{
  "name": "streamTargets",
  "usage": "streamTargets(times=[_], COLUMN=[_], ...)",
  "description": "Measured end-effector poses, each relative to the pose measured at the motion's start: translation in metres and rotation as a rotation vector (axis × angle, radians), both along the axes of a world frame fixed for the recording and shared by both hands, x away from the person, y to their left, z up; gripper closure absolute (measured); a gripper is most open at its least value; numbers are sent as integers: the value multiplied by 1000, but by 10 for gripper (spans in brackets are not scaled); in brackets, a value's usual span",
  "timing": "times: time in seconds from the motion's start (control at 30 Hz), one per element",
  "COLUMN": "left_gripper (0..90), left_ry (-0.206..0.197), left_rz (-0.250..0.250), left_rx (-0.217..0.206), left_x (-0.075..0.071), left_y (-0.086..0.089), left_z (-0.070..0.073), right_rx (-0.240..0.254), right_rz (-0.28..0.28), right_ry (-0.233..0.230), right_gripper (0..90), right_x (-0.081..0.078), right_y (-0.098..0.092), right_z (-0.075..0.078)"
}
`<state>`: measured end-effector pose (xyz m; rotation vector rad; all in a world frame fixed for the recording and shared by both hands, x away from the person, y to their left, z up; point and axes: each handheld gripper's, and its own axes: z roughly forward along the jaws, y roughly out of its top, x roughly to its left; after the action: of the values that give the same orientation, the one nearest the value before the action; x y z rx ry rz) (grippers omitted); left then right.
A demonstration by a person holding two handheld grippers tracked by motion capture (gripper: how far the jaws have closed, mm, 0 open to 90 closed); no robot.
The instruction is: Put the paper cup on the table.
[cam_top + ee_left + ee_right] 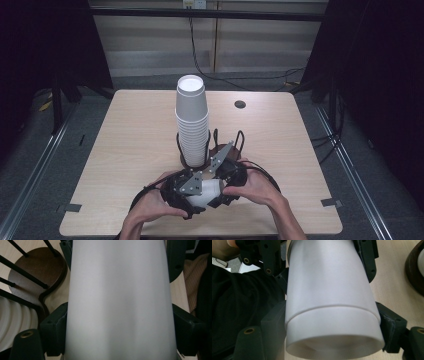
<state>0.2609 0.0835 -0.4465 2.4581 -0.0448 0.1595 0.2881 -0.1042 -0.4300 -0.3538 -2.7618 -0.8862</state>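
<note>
Near my edge of the counter (125, 150) I hold both grippers together around one white paper cup (206, 194) lying on its side between them. My left gripper (192, 192) has its fingers (53, 333) pressed against both sides of the cup wall, and my right gripper (220, 187) clamps the same cup from the other end, its fingers (390, 327) flanking the wall just behind the rim. The seam near the rim suggests two nested cups, though I cannot tell for sure. Just beyond stands a dark wooden holder (222, 150) with black wire loops, carrying a tall stack of white cups (191, 120), upright. Farther off, a small dark grommet (240, 104) sits in the counter.
</note>
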Motion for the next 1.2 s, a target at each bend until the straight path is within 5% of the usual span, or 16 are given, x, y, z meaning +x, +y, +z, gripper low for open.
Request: streamTargets(times=[0.6, 0.9, 1.2], left_gripper=[147, 143, 136], left_ry=[-25, -72, -52], left_rz=[-2, -8, 9], left_rx=[-49, -81, -130], left_x=[3, 3, 1], left_y=[7, 11, 16], left_z=[6, 8, 10], right_rx=[-15, -11, 11], right_rz=[-8, -18, -22], right_ry=[3, -16, 8], right_gripper=[236, 237, 234], right_x=[2, 4, 4], right_y=[1, -1, -2], right_z=[6, 9, 8])
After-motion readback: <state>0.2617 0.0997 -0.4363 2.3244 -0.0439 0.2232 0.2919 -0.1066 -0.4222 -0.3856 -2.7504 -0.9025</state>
